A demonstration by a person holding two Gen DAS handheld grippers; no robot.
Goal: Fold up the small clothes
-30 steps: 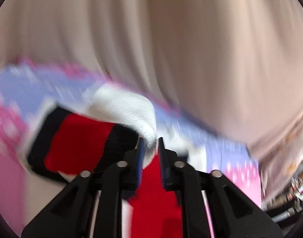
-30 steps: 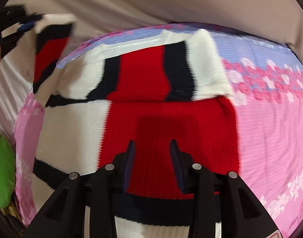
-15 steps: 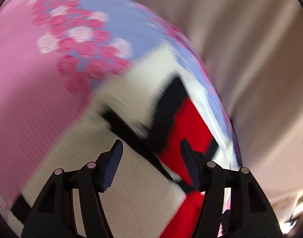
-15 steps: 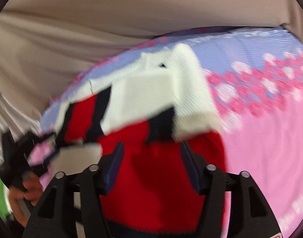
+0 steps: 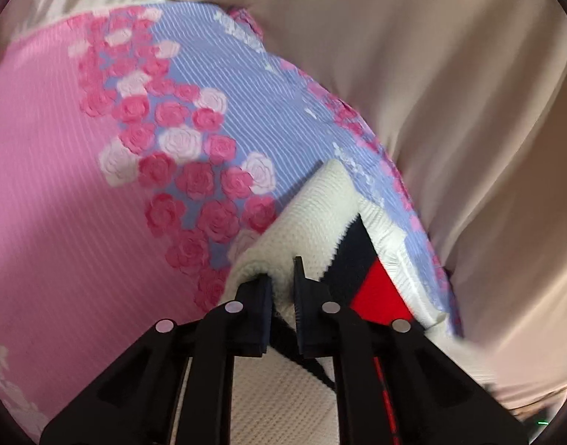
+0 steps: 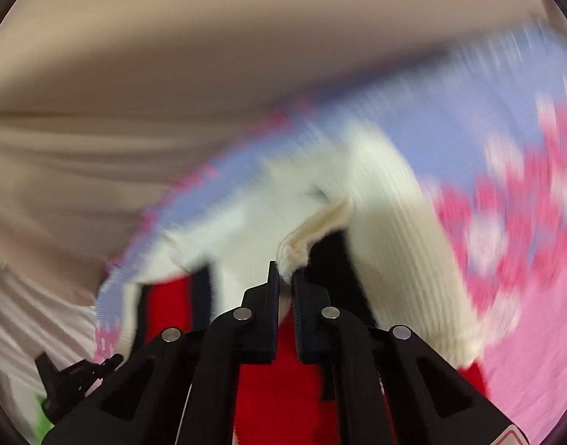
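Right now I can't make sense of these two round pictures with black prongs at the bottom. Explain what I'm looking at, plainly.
No robot arm is at work. A person holds a two-finger gripper in each hand, and each gripper carries a wide-angle camera looking forward along its fingers. That is why the pictures are round and bent.

One picture is from the left gripper, the other from the right gripper. The black prongs are their fingers.

The surface is a bedspread, pink and lilac with printed roses, against a beige curtain. On it lies a small knitted sweater in cream, red and dark stripes.

Each gripper pinches a cream fold of the sweater. The left is shut on it; the right's jaws are closing on it. The right picture is blurred.
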